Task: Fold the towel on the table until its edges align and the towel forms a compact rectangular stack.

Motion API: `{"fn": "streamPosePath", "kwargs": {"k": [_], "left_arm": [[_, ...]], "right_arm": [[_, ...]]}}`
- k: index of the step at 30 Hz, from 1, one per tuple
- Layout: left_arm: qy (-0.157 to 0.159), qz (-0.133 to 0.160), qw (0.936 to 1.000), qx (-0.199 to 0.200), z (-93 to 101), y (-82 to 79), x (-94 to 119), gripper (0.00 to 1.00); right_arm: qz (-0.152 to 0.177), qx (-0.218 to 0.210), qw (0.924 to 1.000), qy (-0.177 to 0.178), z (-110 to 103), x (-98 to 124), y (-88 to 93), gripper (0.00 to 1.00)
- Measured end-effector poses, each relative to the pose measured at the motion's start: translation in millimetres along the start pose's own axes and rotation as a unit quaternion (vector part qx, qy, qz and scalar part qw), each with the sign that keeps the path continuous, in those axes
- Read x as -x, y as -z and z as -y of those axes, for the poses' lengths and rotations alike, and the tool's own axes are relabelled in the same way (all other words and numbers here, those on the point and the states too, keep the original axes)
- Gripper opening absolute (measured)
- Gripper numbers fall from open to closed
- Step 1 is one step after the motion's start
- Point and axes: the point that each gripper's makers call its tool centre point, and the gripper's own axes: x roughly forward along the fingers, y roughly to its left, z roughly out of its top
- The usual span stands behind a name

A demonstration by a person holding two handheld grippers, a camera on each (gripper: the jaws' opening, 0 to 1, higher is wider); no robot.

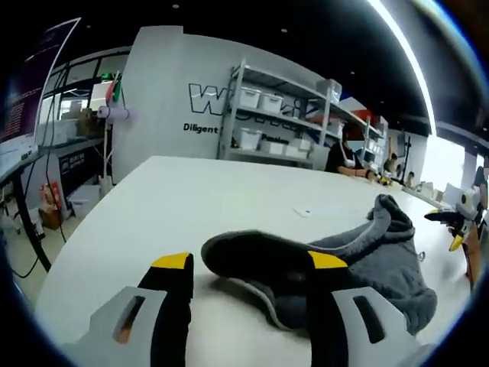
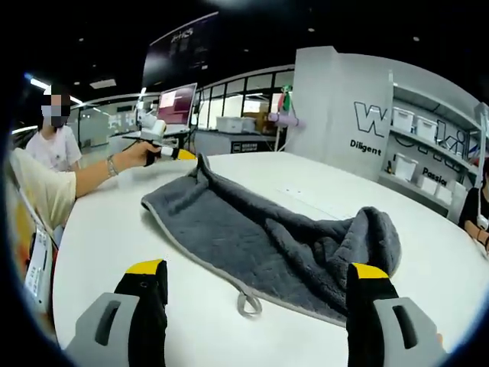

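A grey towel (image 2: 267, 237) lies crumpled on a white table (image 2: 99, 229), one corner drawn out flat and long, the other end heaped in soft folds. In the right gripper view, the right gripper (image 2: 256, 294) hangs just above the near hem with its yellow-tipped jaws spread wide, nothing between them; a small hanging loop (image 2: 248, 303) pokes out from the hem between the jaws. Across the table, the left gripper (image 2: 174, 154) is pinched on the towel's far corner, lifting it to a small peak, held by a hand (image 2: 137, 155) with a wristband. In the left gripper view, the left gripper (image 1: 248, 264) has a dark fold of towel (image 1: 344, 267) rising between its jaws and draping against the right-hand one. Behind the table stand a grey wall (image 1: 164, 99) with lettering and shelves (image 1: 283, 115) stacked with white bins. A person (image 2: 55, 145) in a white shirt sits at the table's edge.
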Motion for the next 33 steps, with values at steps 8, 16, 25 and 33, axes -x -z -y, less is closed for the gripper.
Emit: {"fn": "streamPosePath", "kwargs": {"k": [8,16,25,33], "left_arm": [[0.023,-0.027,0.9989,-0.031,22.9,12.4,14.7,0.79],[0.062,-0.053,0.9946,-0.065,43.8,28.4,34.1,0.82],[0.119,-0.069,0.9853,-0.102,84.3,50.4,58.4,0.90],[0.174,-0.078,0.9755,-0.110,119.1,66.7,70.5,0.95]], "right_arm": [[-0.006,-0.002,1.0000,-0.002,-0.2,-3.0,3.7,0.99],[-0.015,0.001,0.9999,-0.004,-2.7,-6.2,7.8,0.99],[-0.017,0.011,0.9998,-0.002,-7.8,-8.7,6.9,0.99],[-0.019,0.068,0.9975,-0.004,-26.7,-15.1,2.2,0.99]]}}
